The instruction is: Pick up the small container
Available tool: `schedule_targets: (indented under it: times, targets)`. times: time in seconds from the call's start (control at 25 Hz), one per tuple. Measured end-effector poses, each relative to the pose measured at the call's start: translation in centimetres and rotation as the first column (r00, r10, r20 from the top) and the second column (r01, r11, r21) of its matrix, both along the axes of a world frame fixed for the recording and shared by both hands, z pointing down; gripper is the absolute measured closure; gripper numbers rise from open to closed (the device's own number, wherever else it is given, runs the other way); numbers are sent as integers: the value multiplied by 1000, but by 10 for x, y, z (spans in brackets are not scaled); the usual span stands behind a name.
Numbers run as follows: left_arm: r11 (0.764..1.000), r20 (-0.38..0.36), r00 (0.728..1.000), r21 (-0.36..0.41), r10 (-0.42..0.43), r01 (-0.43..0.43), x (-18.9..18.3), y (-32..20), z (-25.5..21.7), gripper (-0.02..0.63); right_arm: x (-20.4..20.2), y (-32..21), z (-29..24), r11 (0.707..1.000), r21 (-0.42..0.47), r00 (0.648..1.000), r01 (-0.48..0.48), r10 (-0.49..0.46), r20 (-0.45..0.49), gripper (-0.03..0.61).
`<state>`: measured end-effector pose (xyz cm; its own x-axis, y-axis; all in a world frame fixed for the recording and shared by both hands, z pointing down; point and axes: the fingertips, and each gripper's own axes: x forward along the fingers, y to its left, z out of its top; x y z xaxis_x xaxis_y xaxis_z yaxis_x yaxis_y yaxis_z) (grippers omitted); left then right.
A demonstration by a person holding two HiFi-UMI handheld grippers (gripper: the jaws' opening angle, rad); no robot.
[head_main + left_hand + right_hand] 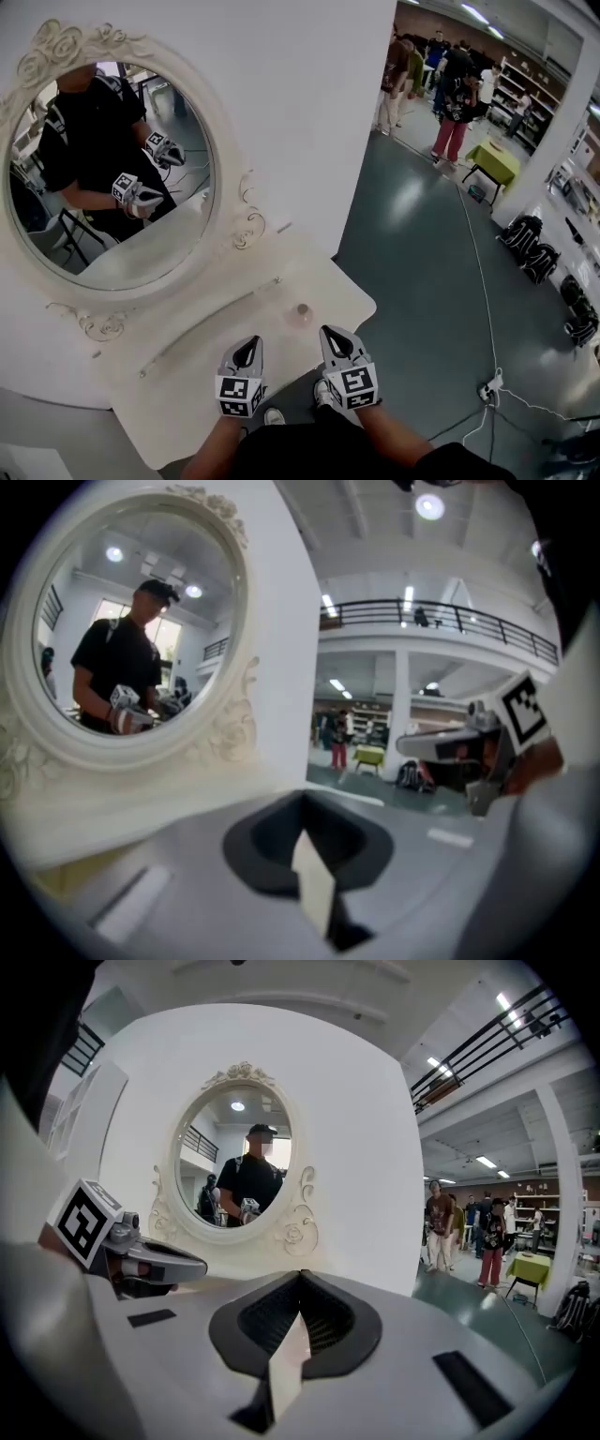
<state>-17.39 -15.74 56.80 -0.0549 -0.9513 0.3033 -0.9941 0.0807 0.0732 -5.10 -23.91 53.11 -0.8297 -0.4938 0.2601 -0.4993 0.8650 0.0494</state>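
The small container (300,314) is a pale pinkish pot standing near the front right of the white vanity table (202,370). My left gripper (247,345) hovers at the table's front edge, just left of and nearer than the pot, with its jaws shut and empty. To the pot's right, my right gripper (334,336) is also shut on nothing and close to the pot. Neither gripper touches it. The pot is hidden in both gripper views, where each gripper (306,808) (300,1279) shows closed jaws and looks over the tabletop toward the mirror.
An oval mirror (108,169) in an ornate white frame stands at the back of the table against a white wall (309,103). Right of the table lies grey floor (431,281) with a cable (483,281). People (450,103) stand far off.
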Motion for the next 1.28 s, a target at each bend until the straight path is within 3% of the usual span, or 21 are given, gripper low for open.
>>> schedule_targets:
  times: [0.48,0.88,0.96,1.04,1.28]
  targets:
    - [988,-29,990,-68,-137,135,-15,-11,37,607,-32,-22,56,984,-71,982,163,-168,-88,574]
    - [981,-37,987,-125,-155,149,-20,-21,61,607,-50,-30,112,972,-122,959,202,-221,-175,572]
    - [979,-40,986,-129,-163,156,-21,-22,63,607,-50,-29,122,967,-144,953,212,-238,-189,434]
    - [978,-41,984,-129,-172,166,-24,-23,65,607,-52,-32,131,964,-167,951,207,-239,-198,355]
    - [972,-42,980,-142,-194,186,-31,-20,70,607,-59,-41,167,952,-236,933,197,-256,-253,265]
